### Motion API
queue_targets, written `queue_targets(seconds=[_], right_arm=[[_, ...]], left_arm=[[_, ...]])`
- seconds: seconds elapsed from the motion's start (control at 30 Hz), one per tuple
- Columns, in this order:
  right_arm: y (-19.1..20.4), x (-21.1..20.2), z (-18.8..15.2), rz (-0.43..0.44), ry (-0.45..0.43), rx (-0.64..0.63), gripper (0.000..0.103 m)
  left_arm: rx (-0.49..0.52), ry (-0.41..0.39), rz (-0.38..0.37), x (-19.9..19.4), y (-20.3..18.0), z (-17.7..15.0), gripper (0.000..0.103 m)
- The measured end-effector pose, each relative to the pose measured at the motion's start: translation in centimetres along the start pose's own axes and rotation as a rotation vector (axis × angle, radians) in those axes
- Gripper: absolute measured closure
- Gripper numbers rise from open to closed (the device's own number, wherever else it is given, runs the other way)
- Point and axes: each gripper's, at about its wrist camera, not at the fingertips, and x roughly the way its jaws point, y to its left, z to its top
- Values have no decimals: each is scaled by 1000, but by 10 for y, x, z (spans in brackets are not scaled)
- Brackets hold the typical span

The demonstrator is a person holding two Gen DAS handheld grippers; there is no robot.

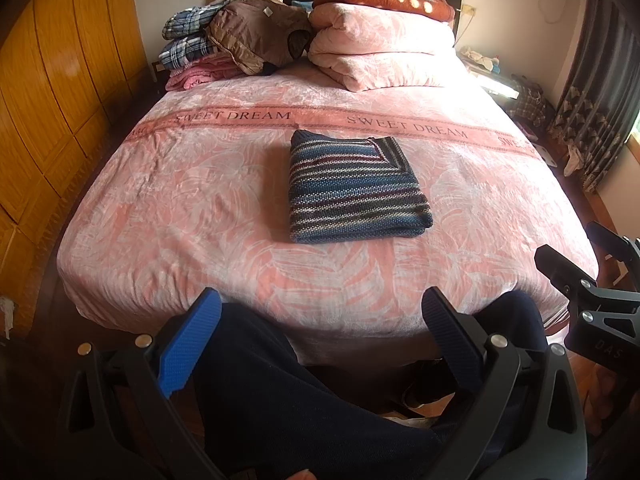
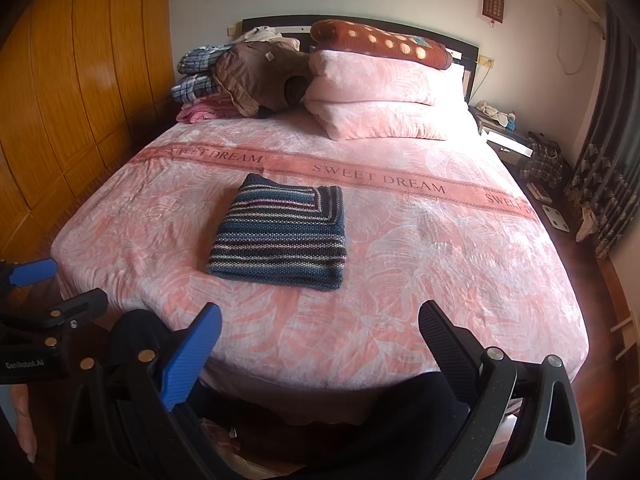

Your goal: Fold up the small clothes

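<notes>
Bedroom with a pink bedspread (image 1: 200,200) on the bed. Striped sweater (image 1: 352,188), folded into a neat square, lies mid-bed, nearer the foot edge than the pillows (image 1: 380,52). Left gripper (image 1: 320,320) and right gripper (image 2: 320,332) hover off the foot edge, well apart from the sweater, both spread wide and empty. Folding appears complete, though the far side's layers are hard to judge. Any final touch should press edges flat without dragging the stack.

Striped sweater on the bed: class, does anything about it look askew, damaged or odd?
Nothing stands out. The striped sweater lies folded in a neat rectangle, flat on the pink bedspread, with both grippers open and clear of it.
</notes>
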Motion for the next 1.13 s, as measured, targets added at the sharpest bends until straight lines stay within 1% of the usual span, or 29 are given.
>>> queue_targets(seconds=[1.13], right_arm=[[5, -1, -3, 12, 2, 2, 4]], left_arm=[[-1, 2, 3, -1, 1, -2, 3]])
